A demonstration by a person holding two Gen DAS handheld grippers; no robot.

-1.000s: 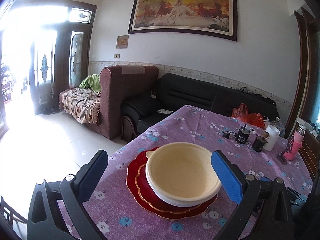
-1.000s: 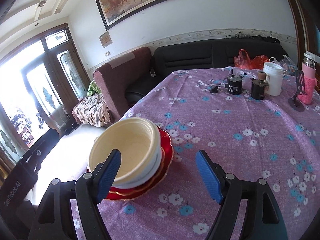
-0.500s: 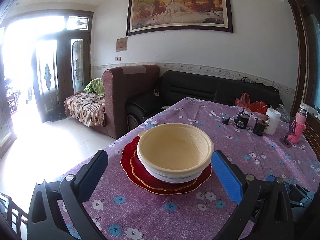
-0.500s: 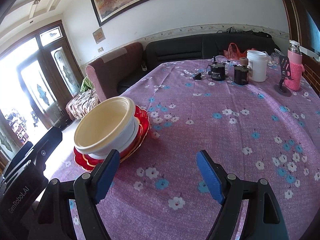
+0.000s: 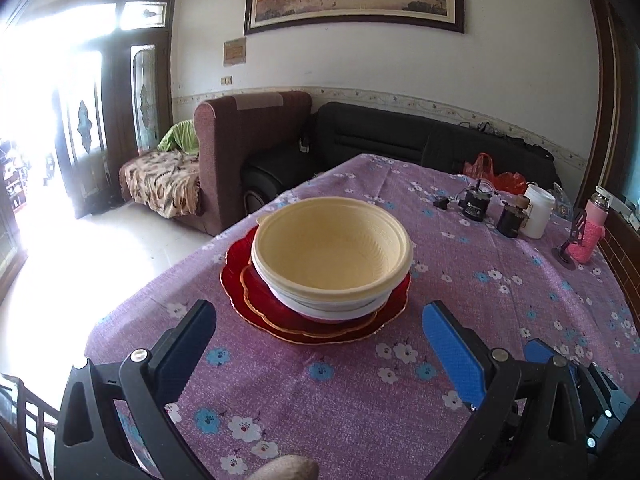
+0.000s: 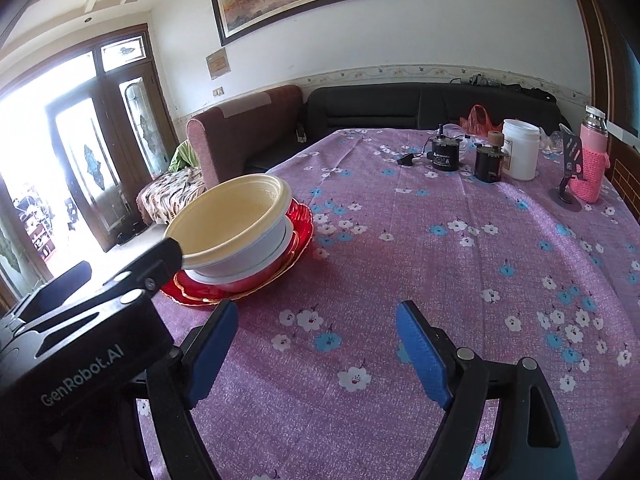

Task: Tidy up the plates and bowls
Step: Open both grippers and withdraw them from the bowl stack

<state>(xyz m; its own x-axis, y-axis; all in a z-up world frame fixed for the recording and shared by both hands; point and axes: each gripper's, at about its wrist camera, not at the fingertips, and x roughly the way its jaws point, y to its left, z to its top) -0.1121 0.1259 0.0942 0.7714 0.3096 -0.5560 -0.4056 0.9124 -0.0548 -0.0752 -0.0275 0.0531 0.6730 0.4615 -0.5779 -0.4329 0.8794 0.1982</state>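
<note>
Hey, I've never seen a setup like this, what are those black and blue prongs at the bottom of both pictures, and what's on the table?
There is no robot here. A person holds a two-finger gripper in each hand, and a fisheye camera on each one looks forward along its fingers. One picture is from the left gripper, the other from the right gripper. The blue prongs are the finger pads.

Both stand open and hold nothing.

On the floral purple tablecloth sits one stack: a cream bowl nested in a white bowl, on red plates with gold rims. At the far end stand a white jar, small dark containers and a pink-sleeved flask.
</note>
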